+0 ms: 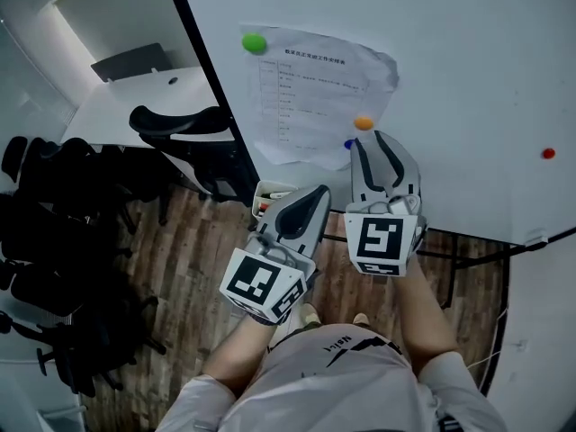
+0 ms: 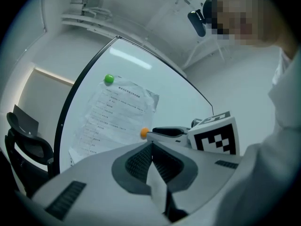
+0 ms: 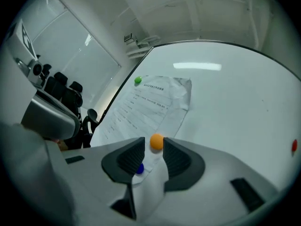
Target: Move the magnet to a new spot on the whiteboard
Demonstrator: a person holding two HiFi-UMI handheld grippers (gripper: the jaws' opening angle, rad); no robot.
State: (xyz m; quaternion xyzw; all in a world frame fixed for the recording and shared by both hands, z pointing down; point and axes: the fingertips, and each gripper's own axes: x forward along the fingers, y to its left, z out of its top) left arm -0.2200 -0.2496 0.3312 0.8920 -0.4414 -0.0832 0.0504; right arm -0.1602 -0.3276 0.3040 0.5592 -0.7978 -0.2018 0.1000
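The orange magnet (image 1: 363, 122) sits on the whiteboard (image 1: 468, 61), at the lower right edge of a crumpled printed sheet (image 1: 315, 88). The right gripper (image 1: 369, 139) is held up to it. In the right gripper view its fingers (image 3: 178, 161) stand apart, with the magnet just at their tips in the gap, close to the right one and clear of the left; they do not clamp it. A blue magnet (image 1: 349, 144) sits on the sheet's bottom edge just below, seen behind the left finger in that view. A green magnet (image 1: 254, 42) pins the sheet's top left corner, and a red magnet (image 1: 548, 153) sits well apart to the right on bare board. The left gripper (image 1: 317, 194) hangs lower and to the left, off the board, its fingers (image 2: 136, 161) pressed together with nothing between them. Just beside its tip, by the board's lower edge, is a small white box (image 1: 273, 185) holding a few red and dark items too small to identify. Black chairs (image 1: 180, 124) and a white table (image 1: 117, 106) stand at the left, above a wood floor (image 1: 180, 259).
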